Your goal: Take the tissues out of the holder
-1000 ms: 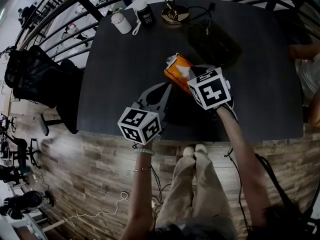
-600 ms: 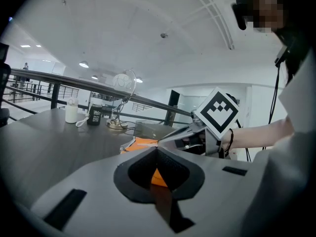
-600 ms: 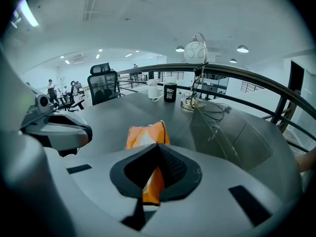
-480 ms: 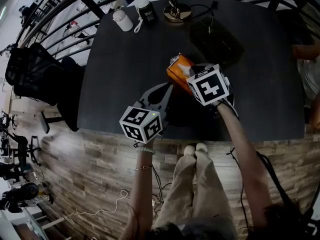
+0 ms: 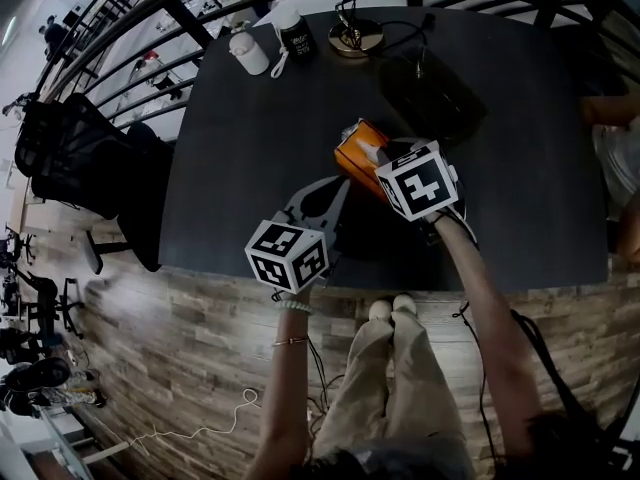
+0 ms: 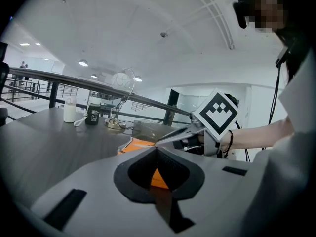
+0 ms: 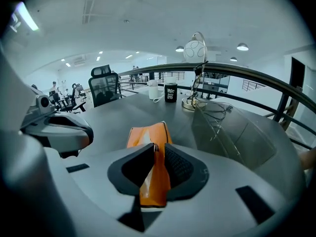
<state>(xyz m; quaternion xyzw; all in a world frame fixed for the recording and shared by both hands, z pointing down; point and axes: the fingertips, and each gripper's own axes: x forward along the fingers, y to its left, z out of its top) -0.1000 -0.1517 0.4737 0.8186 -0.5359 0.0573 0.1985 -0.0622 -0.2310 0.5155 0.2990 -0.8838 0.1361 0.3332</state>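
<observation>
On the dark desk (image 5: 240, 148), the left gripper (image 6: 156, 149) is pointing toward the orange tissue pack (image 5: 358, 146), its fingers (image 6: 129, 171) pressing together at the tips. The pack is sitting outside the holder, its far end resting on the desk. The right gripper (image 7: 157, 147) has just been opening. Its fingers (image 7: 180, 168) are standing slightly apart with the pack's near edge between them. Further right, the clear holder (image 5: 432, 86) is sitting near the pack.

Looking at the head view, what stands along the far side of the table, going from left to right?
White bottle → black cup → lamp base → clear holder.
</observation>
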